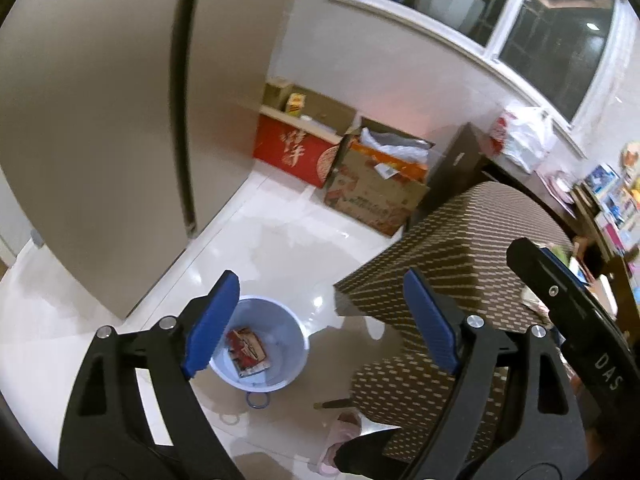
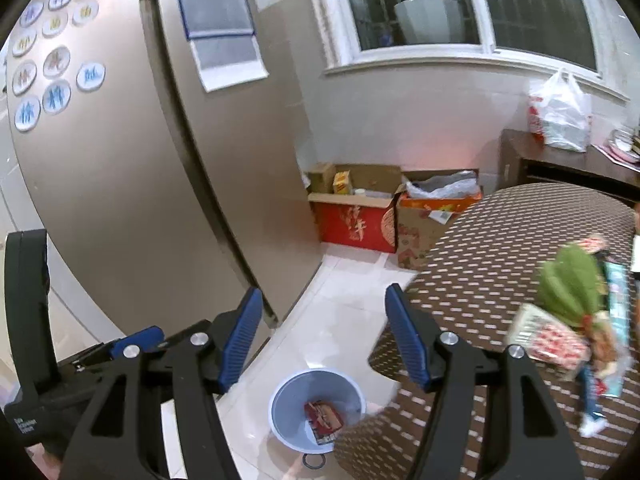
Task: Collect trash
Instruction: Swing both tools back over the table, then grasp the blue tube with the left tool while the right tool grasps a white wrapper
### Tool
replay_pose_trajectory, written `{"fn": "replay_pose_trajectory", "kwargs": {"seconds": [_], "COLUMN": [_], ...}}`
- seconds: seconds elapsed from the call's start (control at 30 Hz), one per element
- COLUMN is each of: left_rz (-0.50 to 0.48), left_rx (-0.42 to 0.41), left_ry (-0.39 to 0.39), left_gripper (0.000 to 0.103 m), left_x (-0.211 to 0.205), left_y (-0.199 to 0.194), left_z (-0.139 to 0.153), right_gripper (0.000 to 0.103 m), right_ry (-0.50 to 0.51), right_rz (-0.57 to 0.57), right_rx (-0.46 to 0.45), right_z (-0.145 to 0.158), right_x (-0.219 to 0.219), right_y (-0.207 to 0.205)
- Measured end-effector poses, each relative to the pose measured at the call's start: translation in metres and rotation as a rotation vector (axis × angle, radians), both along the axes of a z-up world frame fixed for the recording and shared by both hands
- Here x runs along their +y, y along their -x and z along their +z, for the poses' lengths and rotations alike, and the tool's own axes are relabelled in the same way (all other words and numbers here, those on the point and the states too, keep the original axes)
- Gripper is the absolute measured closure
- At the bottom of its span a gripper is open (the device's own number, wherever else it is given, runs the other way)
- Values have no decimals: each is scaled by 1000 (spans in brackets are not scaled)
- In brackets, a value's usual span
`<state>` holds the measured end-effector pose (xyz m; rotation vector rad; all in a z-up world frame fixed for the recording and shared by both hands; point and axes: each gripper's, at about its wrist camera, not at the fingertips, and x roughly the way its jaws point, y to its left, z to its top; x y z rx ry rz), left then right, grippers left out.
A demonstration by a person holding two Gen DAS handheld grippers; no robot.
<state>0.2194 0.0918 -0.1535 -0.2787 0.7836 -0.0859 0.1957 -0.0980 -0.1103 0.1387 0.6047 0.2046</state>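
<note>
A red wrapper [image 2: 323, 420] lies in the pale blue bin [image 2: 280, 404] on the floor beside the table [image 2: 480, 280], handy for dropping trash in. More packets [image 2: 552, 340] wait on the table. The left gripper [image 1: 320, 320] and right gripper [image 2: 322, 336] gape empty above the bin.

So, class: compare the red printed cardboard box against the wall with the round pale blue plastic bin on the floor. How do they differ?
The red printed cardboard box is rectangular, the round pale blue plastic bin circular. The box stands against the wall, the bin out on the tiles beside the table. The bin holds a red packet; the box's contents are unclear. Both are open-topped.
</note>
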Motion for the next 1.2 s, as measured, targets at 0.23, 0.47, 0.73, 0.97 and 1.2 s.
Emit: {"fn": "replay_pose_trajectory", "kwargs": {"seconds": [0.23,0.47,0.73,0.97,1.2], "left_rz": [-133,-321,-466,-526,-561], "left_rx": [-26,-5,51,93,109], "left_ry": [-8,-32,-69,-134,-135], "left_gripper": [18,18,19,33,87], "left_x": [-71,-165,-256,-307,-300], "left_y": [21,31,29,14,12], "left_z": [21,21,-1,-20,-25], "right_gripper": [37,37,37,37,37], "right_ry": [-5,16,-8,-27,-38], "right_rz": [-125,-299,-405,-429,-418], "right_rx": [-26,-11,30,41,47], "right_z": [18,13,-10,-17,-19], "right_x": [-81,-171,-233,-254,-253], "right_y": [45,80,103,110,107]}}
